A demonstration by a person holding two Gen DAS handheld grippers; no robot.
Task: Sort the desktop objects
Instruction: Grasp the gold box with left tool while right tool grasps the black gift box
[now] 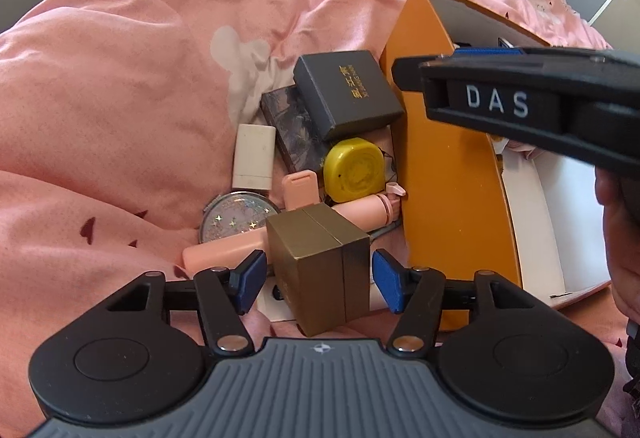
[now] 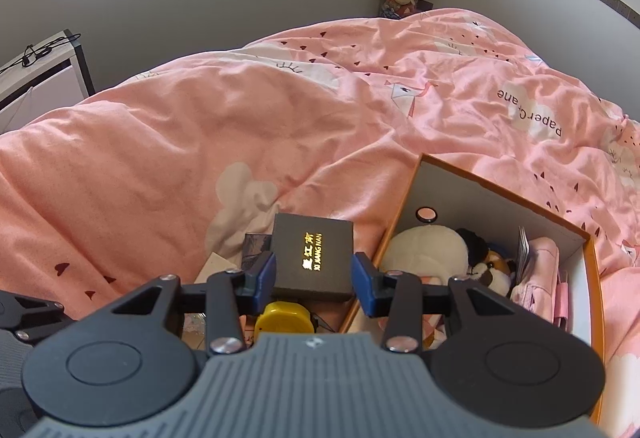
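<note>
- Bedding (image 2: 280,110) in pink, printed with small dark hearts and paper cranes, lies under everything; the clutter sits in a hollow of it beside an orange box (image 1: 452,198).
- Left gripper (image 1: 320,280) points steeply down over the pile, its blue pads on either side of a gold-brown box (image 1: 320,262). A gap shows between each pad and the box's sides — the jaws are released, nothing clamped.
- Right gripper (image 2: 314,274) has its blue pads flanking a dark grey box (image 2: 312,258) with gold lettering; the left pad looks to be against the box's edge, the right one just beside it, and I cannot tell whether they press. In the left wrist view this gripper's body crosses the upper right, above the orange box.
- The dark grey box lies tilted on a patterned purple-grey box (image 1: 288,126), just beside the orange box's wall.
- A yellow tape measure (image 1: 354,168) sits just below the dark grey box, near the orange wall.
- Nearby: a white rectangular case (image 1: 254,156), a round glitter mirror (image 1: 236,220), a small pink tag-shaped piece (image 1: 300,190), and a pink tube (image 1: 224,250) by the left pad.
- Inside the orange box — white-lined — lie a plush toy (image 2: 440,254) and a pink pouch (image 2: 540,278).
</note>
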